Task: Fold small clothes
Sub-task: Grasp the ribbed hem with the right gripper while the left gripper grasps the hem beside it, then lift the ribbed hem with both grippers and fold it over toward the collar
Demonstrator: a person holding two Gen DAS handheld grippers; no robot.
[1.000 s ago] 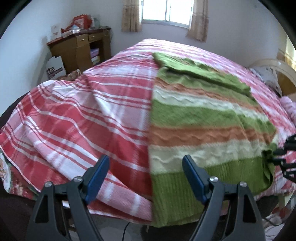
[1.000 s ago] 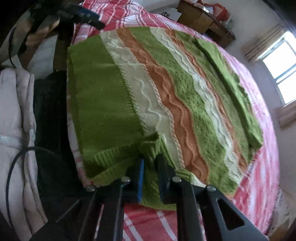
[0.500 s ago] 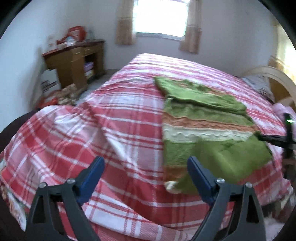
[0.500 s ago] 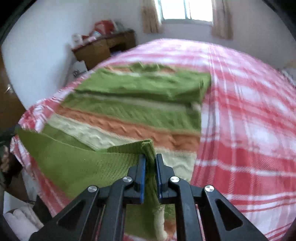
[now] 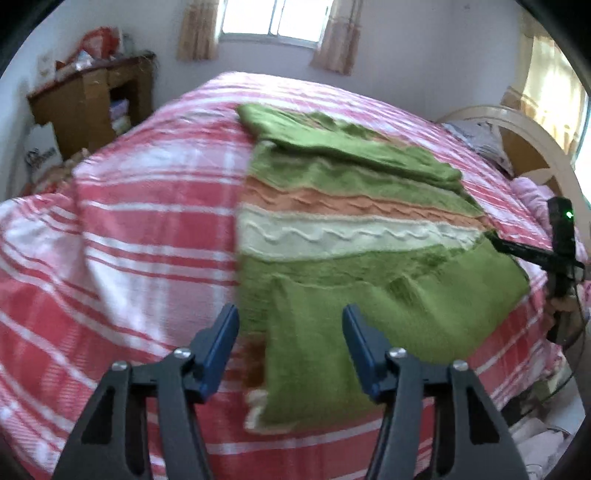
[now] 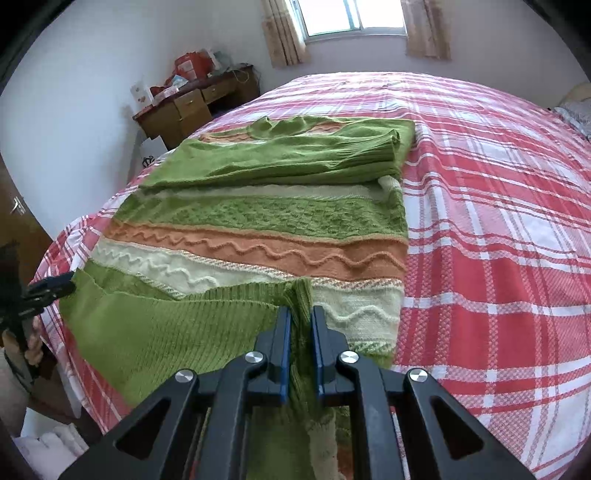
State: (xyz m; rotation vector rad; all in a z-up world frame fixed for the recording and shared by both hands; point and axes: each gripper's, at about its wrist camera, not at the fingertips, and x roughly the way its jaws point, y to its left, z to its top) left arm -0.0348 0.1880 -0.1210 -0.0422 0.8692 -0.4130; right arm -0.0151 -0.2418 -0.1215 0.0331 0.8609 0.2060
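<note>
A green, orange and cream striped knit sweater (image 5: 343,236) lies on a bed with a red and white checked cover (image 5: 147,229). Its green hem is folded up over the lower stripes. My left gripper (image 5: 290,332) is open and empty, just above the folded hem's left edge. My right gripper (image 6: 300,321) is shut on a bunched corner of the green hem and holds it raised above the sweater (image 6: 258,221). The right gripper also shows in the left wrist view (image 5: 517,253) at the hem's right corner. The left gripper shows at the left edge of the right wrist view (image 6: 51,286).
A wooden desk (image 5: 92,107) with clutter stands by the back left wall and shows in the right wrist view (image 6: 195,107). A window with curtains (image 5: 273,18) is behind the bed. A cream headboard (image 5: 532,144) and pillows are at the right.
My right gripper has carried the green hem up and over the sweater's lower stripes. My left gripper stayed open and moved in toward the folded hem.
</note>
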